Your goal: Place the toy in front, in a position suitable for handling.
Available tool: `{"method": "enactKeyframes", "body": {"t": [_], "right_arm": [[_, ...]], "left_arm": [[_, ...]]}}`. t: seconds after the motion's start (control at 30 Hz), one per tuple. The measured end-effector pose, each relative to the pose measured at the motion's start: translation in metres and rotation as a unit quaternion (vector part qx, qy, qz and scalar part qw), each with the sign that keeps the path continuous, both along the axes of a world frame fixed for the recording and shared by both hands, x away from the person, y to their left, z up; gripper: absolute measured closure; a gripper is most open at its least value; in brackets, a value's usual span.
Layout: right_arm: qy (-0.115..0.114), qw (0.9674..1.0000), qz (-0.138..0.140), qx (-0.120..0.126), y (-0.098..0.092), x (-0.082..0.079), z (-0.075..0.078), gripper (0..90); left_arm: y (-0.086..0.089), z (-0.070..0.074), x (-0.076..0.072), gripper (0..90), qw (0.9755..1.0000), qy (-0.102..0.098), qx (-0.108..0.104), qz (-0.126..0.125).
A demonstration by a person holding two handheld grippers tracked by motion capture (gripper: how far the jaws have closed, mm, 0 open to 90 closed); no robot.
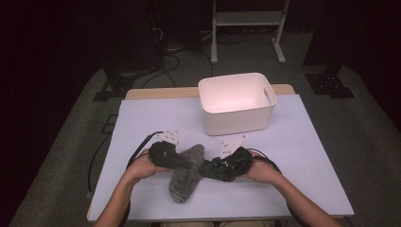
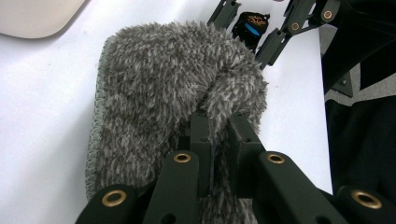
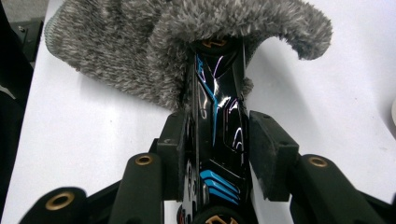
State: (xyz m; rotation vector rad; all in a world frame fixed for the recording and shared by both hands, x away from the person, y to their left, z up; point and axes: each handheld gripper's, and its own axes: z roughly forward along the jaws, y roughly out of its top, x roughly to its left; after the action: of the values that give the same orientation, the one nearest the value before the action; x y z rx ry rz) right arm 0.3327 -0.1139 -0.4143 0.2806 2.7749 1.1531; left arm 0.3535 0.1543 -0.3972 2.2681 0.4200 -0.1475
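left gripper (image 2: 218,140): jaws nearly together, pinching a fold of the fuzzy grey sock (image 2: 159,93) at its right edge; pile bulges over both pads. In the high view it sits at near centre-left of the table (image 1: 142,123), left hand (image 1: 142,165) wrapped round its body, tips pointing right toward the other gripper.
right gripper (image 3: 219,154): jaws part open, closed on a glossy black toy car (image 3: 217,116) with blue and purple lines; both pads lie against the car's sides. Held lengthwise, its nose pushed under the sock's rim.
right hand (image 1: 262,170): near centre-right, gripper tips pointing left.
grippers: tips close together over the near middle of the table, the sock between them.
fuzzy grey sock: lies on the table near centre, one end raised at the grippers, the rest trailing toward the near edge; ribbed knit edge shows in both gripper views.
toy car: between the right jaws, front end hidden by the sock's pile; whether it is inside the sock or just under a flap, can't tell.
white bin (image 1: 236,101): far side of the table, just right of centre, open top, handle slot on right wall; well apart from the sock.
table: pale surface, grey floor round it; white stand legs (image 1: 248,28) beyond the far edge.
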Motion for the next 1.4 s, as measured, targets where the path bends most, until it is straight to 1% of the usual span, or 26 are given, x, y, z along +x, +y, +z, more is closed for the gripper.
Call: {"method": "enactKeyframes", "body": {"t": [0.1,0.13,0.17,0.2,0.23,0.3,0.37,0.43,0.5,0.57,0.67,0.7,0.73,0.8,0.87,0.9,0.93,1.0,1.07,1.13,1.2,1.27,1.3,1.33,1.4], "right_arm": [[0.008,0.9999,-0.007,-0.007,0.003,0.000,0.001,57.0],[0.006,0.9999,-0.006,-0.014,0.004,0.001,0.001,55.6],[0.010,0.9996,-0.005,-0.026,0.006,0.002,0.000,54.6],[0.011,0.9993,-0.003,-0.036,0.009,0.002,-0.003,53.8],[0.010,0.9991,-0.004,-0.041,0.011,0.001,-0.007,53.3],[0.012,0.9993,-0.006,-0.036,0.011,0.001,-0.010,54.0],[0.014,0.9996,-0.003,-0.023,0.008,0.001,-0.011,55.1],[0.010,0.9998,0.000,-0.017,0.005,0.001,-0.010,55.3],[-0.001,0.9998,0.002,-0.019,0.002,-0.001,-0.008,55.5],[-0.008,0.9998,0.000,-0.019,-0.004,-0.001,-0.005,55.7],[-0.005,0.9997,-0.016,-0.018,-0.020,0.002,-0.003,55.7],[-0.006,0.9995,-0.019,-0.026,-0.026,0.002,-0.004,55.7],[-0.007,0.9992,-0.022,-0.032,-0.031,0.002,-0.004,55.7],[-0.006,0.9991,-0.021,-0.037,-0.039,0.001,-0.004,55.6],[-0.019,0.9983,-0.022,-0.050,-0.044,0.000,-0.002,55.6],[-0.022,0.9979,-0.021,-0.057,-0.047,0.000,-0.001,55.6],[-0.022,0.9978,-0.022,-0.058,-0.049,0.001,-0.001,55.6],[-0.023,0.9978,-0.023,-0.057,-0.053,0.003,-0.001,55.6],[-0.025,0.9979,-0.028,-0.053,-0.055,0.005,-0.001,55.6],[-0.028,0.9980,-0.027,-0.051,-0.054,0.006,-0.003,55.5],[-0.032,0.9980,-0.026,-0.048,-0.051,0.004,-0.006,55.5],[-0.038,0.9977,-0.026,-0.050,-0.047,0.002,-0.009,55.6],[-0.039,0.9979,-0.027,-0.043,-0.046,0.001,-0.010,55.5],[-0.032,0.9982,-0.031,-0.040,-0.047,0.001,-0.009,55.4],[-0.020,0.9986,-0.037,-0.032,-0.048,0.000,-0.009,54.7]], "left_arm": [[0.000,-0.001,0.000,82.6,1.0000,0.000,0.001,0.000],[0.000,-0.002,-0.001,82.5,1.0000,0.000,0.001,-0.003],[0.000,-0.002,-0.001,82.5,1.0000,-0.001,0.001,-0.002],[0.000,-0.002,-0.001,82.5,1.0000,-0.002,0.003,-0.002],[0.000,-0.002,-0.001,82.5,1.0000,-0.003,0.005,-0.002],[0.001,-0.002,-0.002,82.5,1.0000,0.000,0.001,-0.003],[0.001,-0.001,-0.002,82.5,1.0000,-0.003,0.002,-0.007],[0.000,0.001,-0.003,82.5,0.9999,-0.006,0.001,-0.010],[0.000,0.003,-0.003,82.5,0.9999,-0.009,0.002,-0.011],[0.002,0.004,-0.003,82.6,0.9999,-0.010,0.005,-0.009],[0.005,0.005,-0.002,82.6,0.9999,-0.009,0.006,0.000],[0.007,0.006,-0.001,82.5,0.9999,-0.010,0.009,0.000],[0.008,0.006,-0.001,82.6,0.9999,-0.011,0.007,0.005],[0.012,0.009,0.001,82.6,0.9997,-0.015,0.013,0.011],[0.017,0.012,0.004,82.6,0.9994,-0.019,0.020,0.022],[0.021,0.015,0.005,82.6,0.9991,-0.021,0.022,0.029],[0.025,0.018,0.006,82.6,0.9988,-0.026,0.023,0.033],[0.035,0.026,0.008,82.6,0.9981,-0.034,0.022,0.046],[0.044,0.035,0.009,82.6,0.9967,-0.046,0.032,0.059],[0.053,0.043,0.009,82.6,0.9945,-0.059,0.044,0.074],[0.060,0.047,0.008,82.5,0.9917,-0.070,0.061,0.089],[0.066,0.046,0.008,82.3,0.9892,-0.073,0.079,0.099],[0.067,0.043,0.008,82.2,0.9886,-0.071,0.083,0.105],[0.068,0.039,0.009,82.2,0.9884,-0.068,0.086,0.104],[0.067,0.031,0.008,81.4,0.9893,-0.060,0.085,0.102]]}}
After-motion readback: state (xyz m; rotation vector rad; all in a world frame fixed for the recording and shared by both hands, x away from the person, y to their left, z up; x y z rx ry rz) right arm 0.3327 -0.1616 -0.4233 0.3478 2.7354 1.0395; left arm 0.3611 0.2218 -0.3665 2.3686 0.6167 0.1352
